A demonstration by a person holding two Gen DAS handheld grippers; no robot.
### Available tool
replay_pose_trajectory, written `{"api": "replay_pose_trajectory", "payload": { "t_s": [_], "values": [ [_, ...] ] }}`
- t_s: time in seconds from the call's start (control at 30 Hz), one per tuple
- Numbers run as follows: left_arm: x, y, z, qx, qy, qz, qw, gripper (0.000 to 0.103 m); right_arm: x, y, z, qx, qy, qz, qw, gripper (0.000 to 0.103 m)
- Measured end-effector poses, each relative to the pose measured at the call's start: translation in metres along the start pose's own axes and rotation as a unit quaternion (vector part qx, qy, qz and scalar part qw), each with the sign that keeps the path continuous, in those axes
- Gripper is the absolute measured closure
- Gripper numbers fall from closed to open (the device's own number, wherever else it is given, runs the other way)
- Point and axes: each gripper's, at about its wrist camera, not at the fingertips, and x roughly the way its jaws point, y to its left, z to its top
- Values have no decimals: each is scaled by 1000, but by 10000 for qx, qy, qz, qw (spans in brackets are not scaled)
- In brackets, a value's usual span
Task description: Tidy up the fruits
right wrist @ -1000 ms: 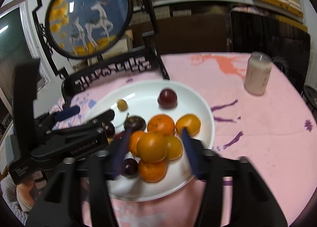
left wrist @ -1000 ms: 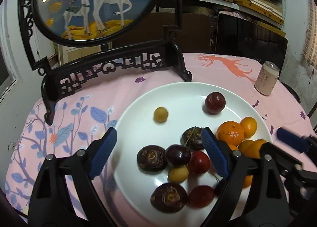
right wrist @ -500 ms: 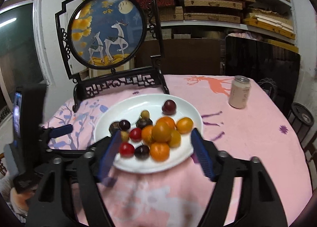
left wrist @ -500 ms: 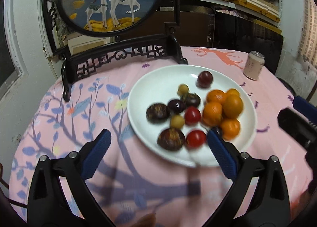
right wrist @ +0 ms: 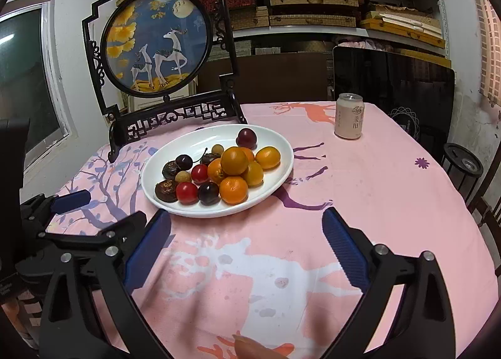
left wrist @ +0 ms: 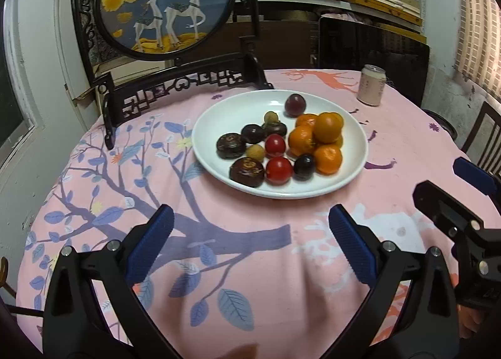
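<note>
A white plate (left wrist: 353, 164) (right wrist: 281, 177) on the pink tablecloth holds the fruit. Several oranges (left wrist: 325, 127) (right wrist: 234, 161) are piled on its right side. Dark passion fruits (left wrist: 231, 146), red cherry tomatoes (left wrist: 279, 170) (right wrist: 187, 192), dark plums and small yellow fruits lie to their left. One purple plum (left wrist: 295, 104) (right wrist: 246, 137) sits alone at the plate's far edge. My left gripper (left wrist: 250, 241) is open and empty, held back from the plate's near edge. My right gripper (right wrist: 247, 240) is open and empty, also short of the plate. Each gripper shows at the edge of the other's view.
A black carved stand with a round deer picture (left wrist: 166, 2) (right wrist: 156, 42) stands behind the plate at the left. A drink can (left wrist: 372, 85) (right wrist: 349, 121) stands at the back right. A dark chair back (right wrist: 394, 89) and shelves lie beyond the table.
Both grippers have pulled back and up from over the plate. The plate and fruit now lie ahead of the fingers. The fruit has not moved.
</note>
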Motion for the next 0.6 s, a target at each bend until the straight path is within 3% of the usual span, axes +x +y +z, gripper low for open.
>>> {"api": "replay_pose_trajectory", "payload": {
  "t_s": [0.17, 0.6],
  "values": [
    [2, 2, -2, -60, 16, -131, 9999, 2, -2, 0, 1, -4, -21, -6, 10000, 5],
    [2, 12, 2, -323, 42, -46, 9995, 2, -1, -2, 1, -2, -1, -6, 10000, 5]
  ]
}}
